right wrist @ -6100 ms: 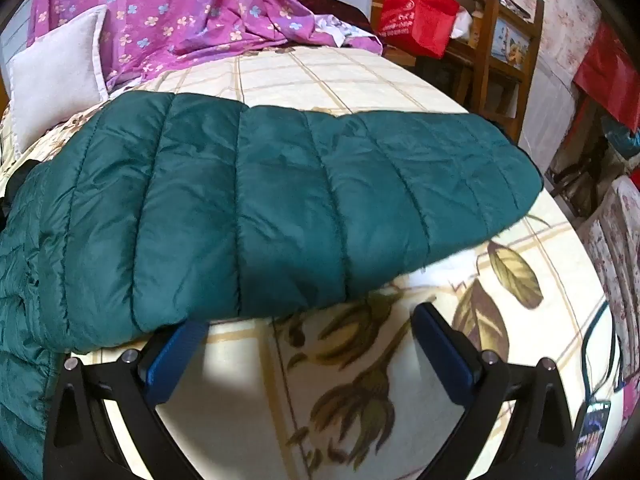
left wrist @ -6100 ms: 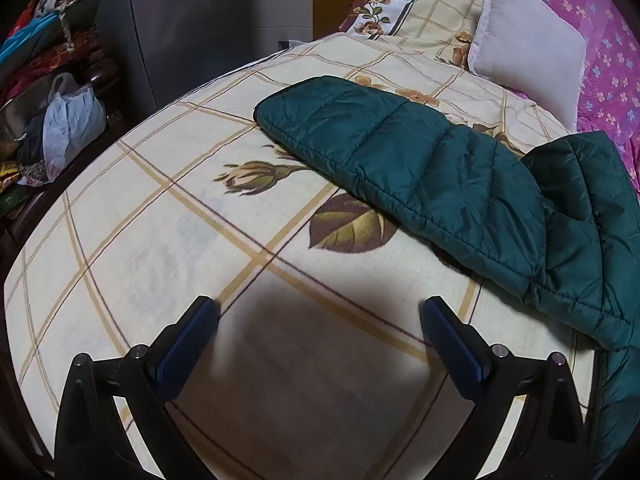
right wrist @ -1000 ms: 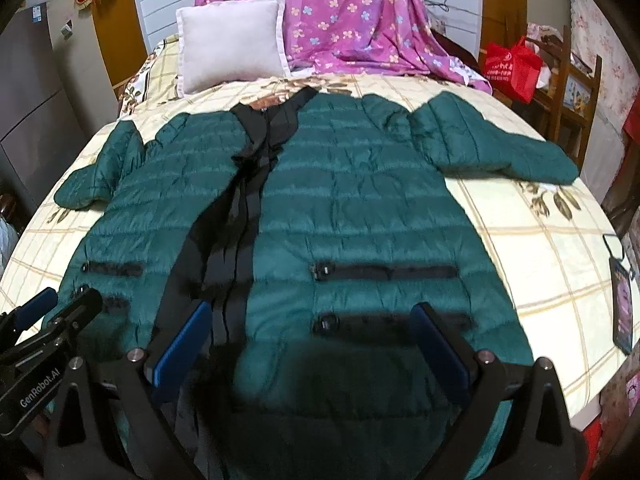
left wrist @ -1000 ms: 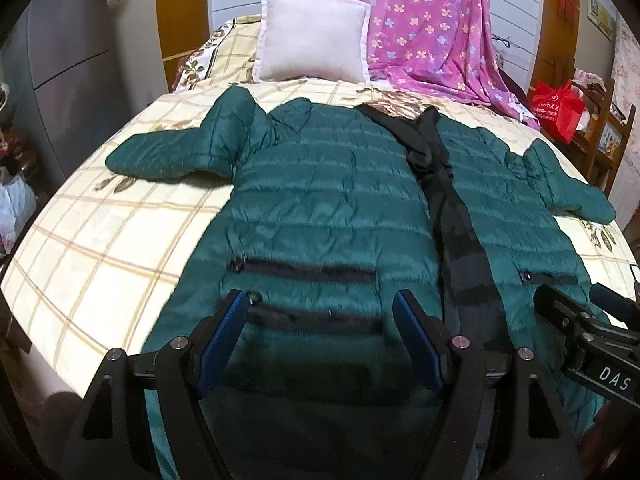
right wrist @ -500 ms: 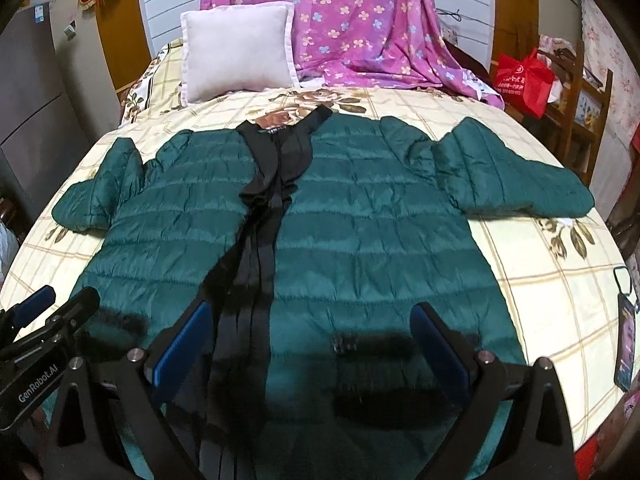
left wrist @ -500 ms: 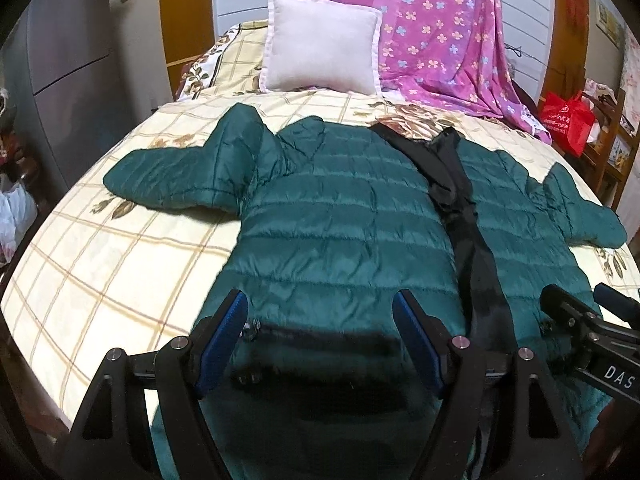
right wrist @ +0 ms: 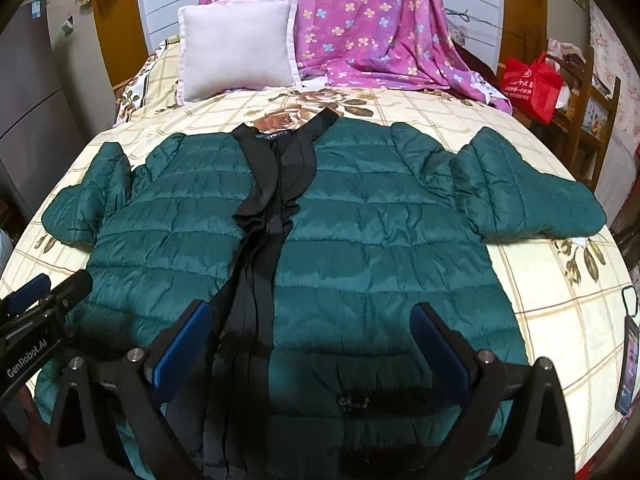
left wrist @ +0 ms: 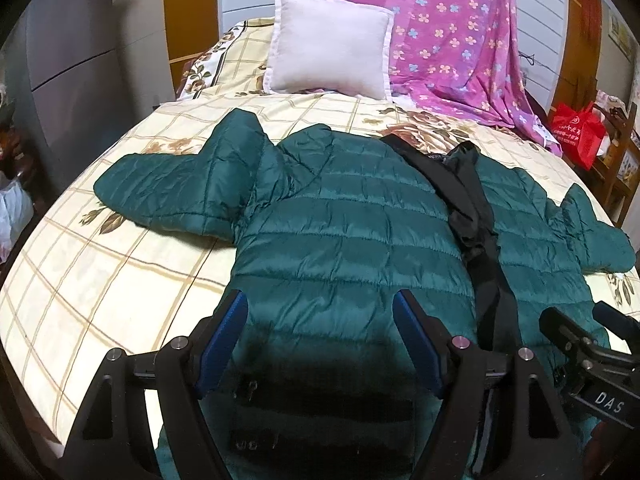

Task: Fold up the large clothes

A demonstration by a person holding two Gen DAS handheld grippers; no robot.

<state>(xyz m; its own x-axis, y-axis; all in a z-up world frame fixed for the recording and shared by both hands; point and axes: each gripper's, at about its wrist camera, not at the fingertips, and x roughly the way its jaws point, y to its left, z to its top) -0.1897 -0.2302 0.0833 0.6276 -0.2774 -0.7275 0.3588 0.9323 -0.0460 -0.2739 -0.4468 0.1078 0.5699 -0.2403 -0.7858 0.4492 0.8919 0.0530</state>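
Observation:
A dark green quilted jacket (left wrist: pixel 344 232) lies front up and spread flat on the bed, with a black lining strip (left wrist: pixel 472 216) down its open front and both sleeves out to the sides. It also shows in the right wrist view (right wrist: pixel 380 232). My left gripper (left wrist: pixel 320 332) is open and empty, just above the jacket's lower left panel. My right gripper (right wrist: pixel 310 344) is open and empty, above the lower right panel. Each gripper shows at the edge of the other's view.
The bed has a cream checked floral sheet (left wrist: pixel 100 264). A white pillow (left wrist: pixel 328 44) and a purple flowered blanket (right wrist: pixel 360 24) lie at the head. A red bag (right wrist: pixel 530 82) and wooden furniture stand at the right. A phone (right wrist: pixel 629 364) lies at the bed's right edge.
Both grippers have moved forward over the jacket, from above its hem toward its middle. Six seconds ago each hovered beside a sleeve. Both stay open.

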